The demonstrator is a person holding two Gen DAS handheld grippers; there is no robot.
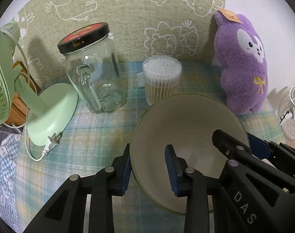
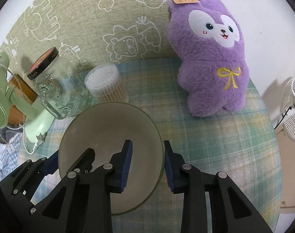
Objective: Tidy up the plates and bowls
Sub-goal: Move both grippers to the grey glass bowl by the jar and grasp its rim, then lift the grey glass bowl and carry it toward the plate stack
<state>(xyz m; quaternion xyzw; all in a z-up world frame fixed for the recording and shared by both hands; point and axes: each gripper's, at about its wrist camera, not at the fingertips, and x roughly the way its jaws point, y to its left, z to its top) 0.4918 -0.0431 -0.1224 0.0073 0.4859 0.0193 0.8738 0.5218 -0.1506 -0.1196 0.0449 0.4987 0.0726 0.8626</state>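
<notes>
One pale bowl [image 1: 188, 136], green-edged rim, each hand-held gripper [image 1: 149, 167] [image 2: 148, 165] straddling its rim, grip unclear

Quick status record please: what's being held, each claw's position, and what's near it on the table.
held item: round beige bowl with green rim
left claw: straddles the bowl's left rim, gap visible
right claw: straddles its right rim, gap visible
behind bowl: clear tub of cotton swabs, glass jar with black lid
right: purple plush toy
surface: plaid tablecloth

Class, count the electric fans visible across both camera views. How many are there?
2. A green fan stands at the table's left edge beside the glass jar; a white fan stands off the table, far right. Others may be out of view.
</notes>
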